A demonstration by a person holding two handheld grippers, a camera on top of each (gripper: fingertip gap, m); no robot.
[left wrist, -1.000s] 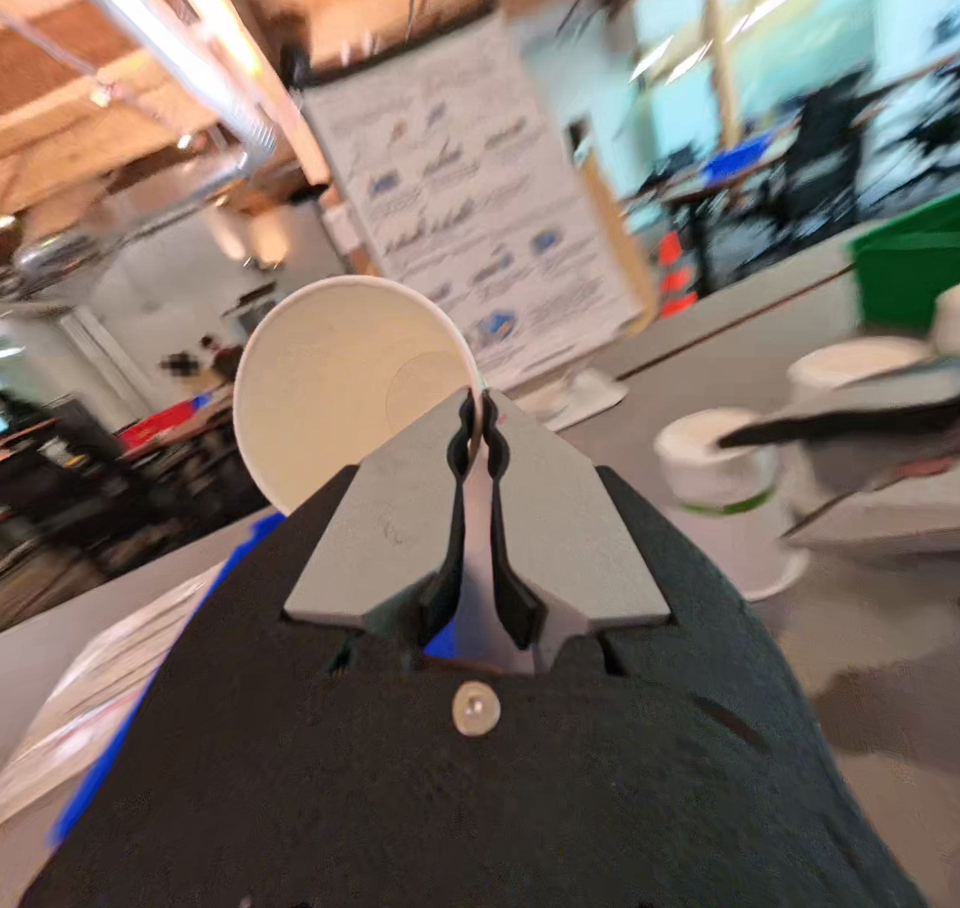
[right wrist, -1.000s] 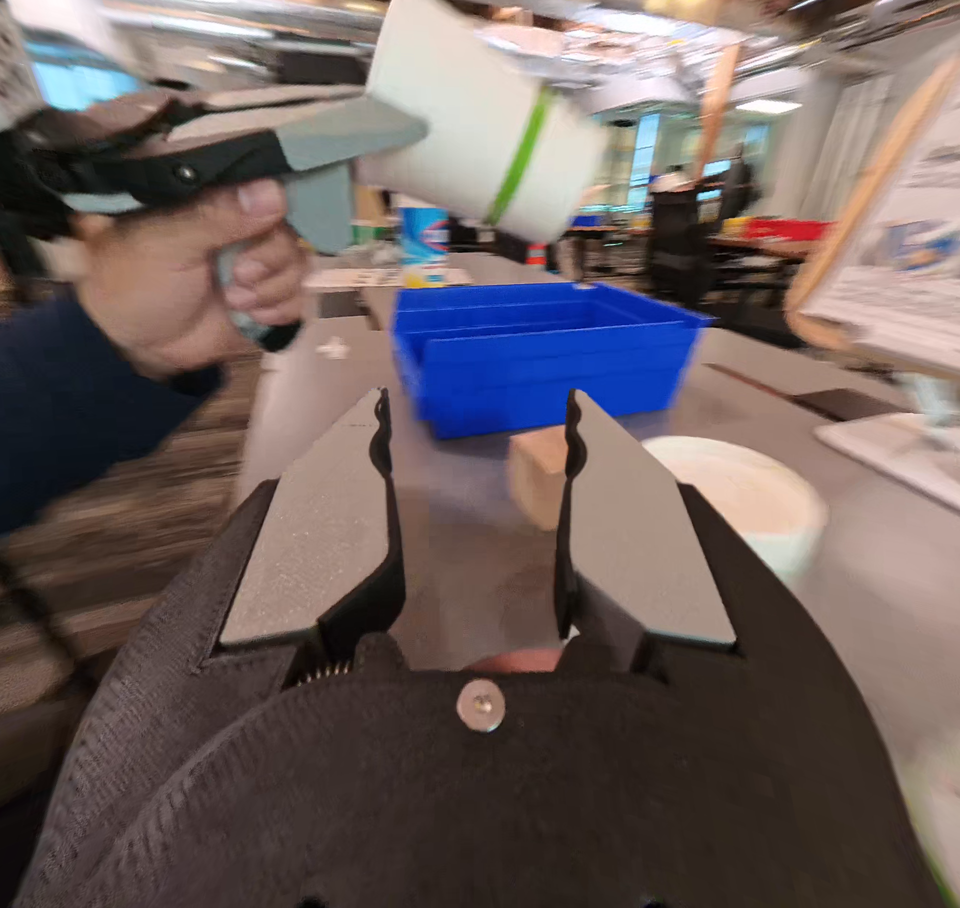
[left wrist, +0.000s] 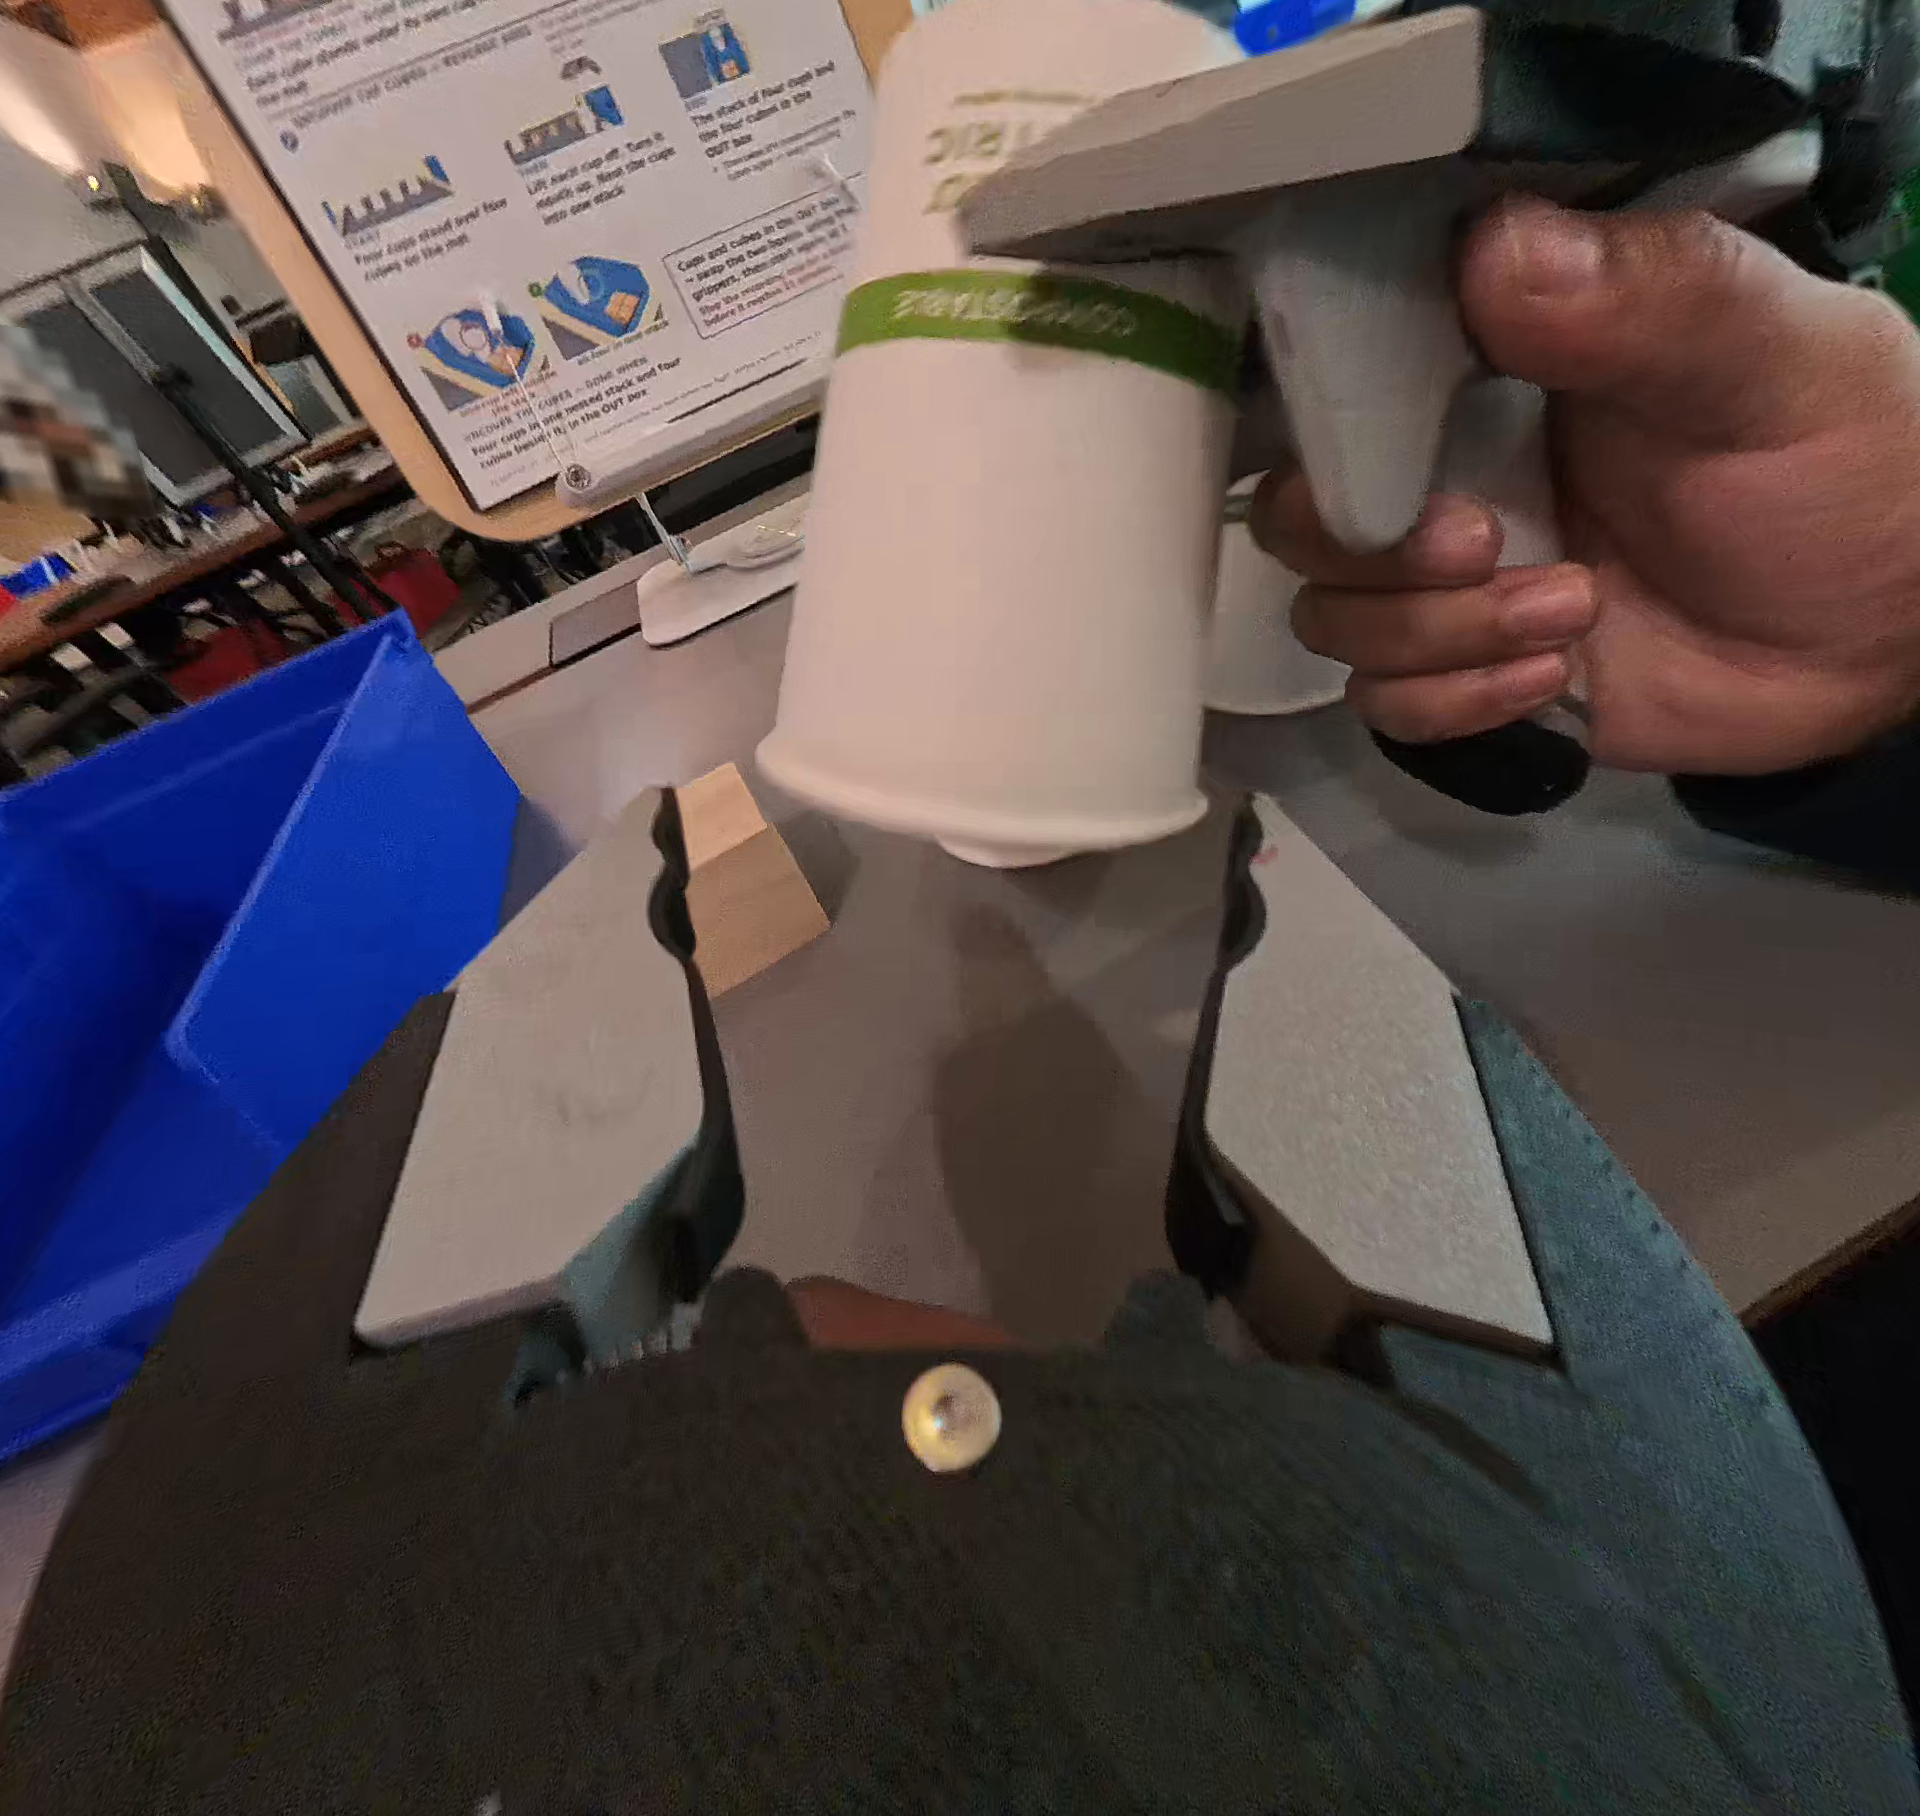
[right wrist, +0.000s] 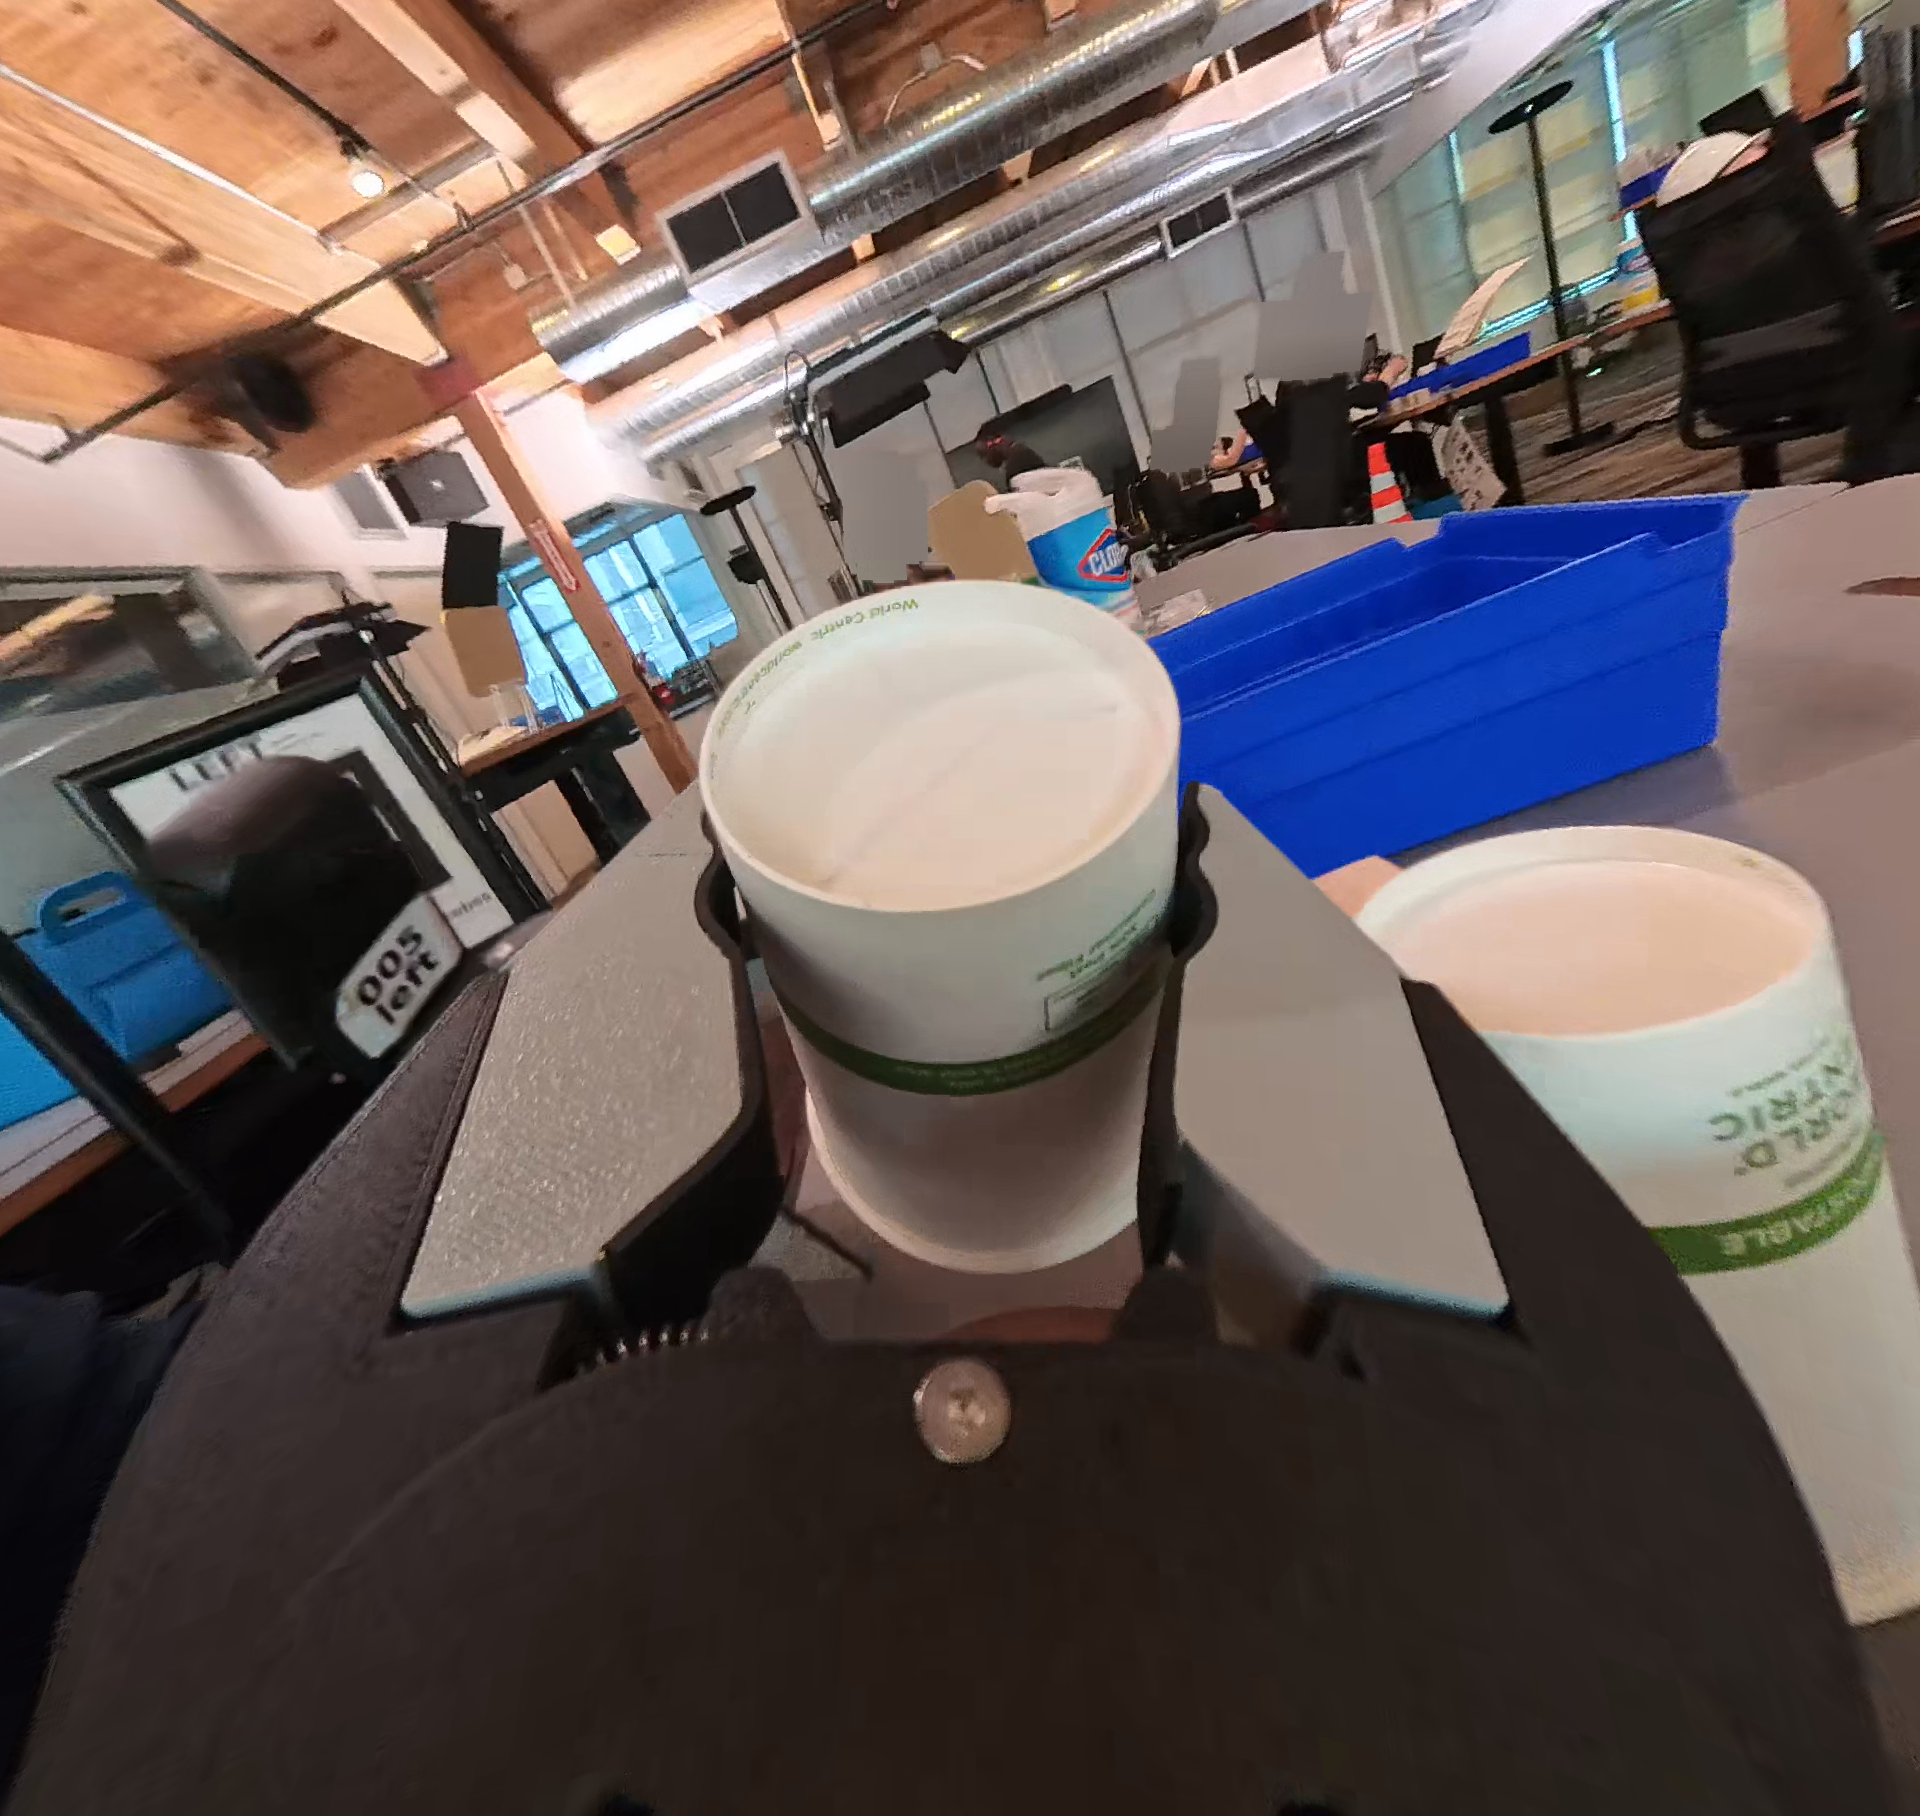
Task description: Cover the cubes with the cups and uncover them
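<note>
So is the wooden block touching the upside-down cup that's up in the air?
Apart. In the left wrist view the wooden block sits on the table, with grey table showing between it and the cup.

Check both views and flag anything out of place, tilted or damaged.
Little stands out. The white cup gripped upside down by the right tongs hangs tilted above the table, over no cube. The wooden cube sits uncovered beside the blue bin. No spills or damage visible.
</note>
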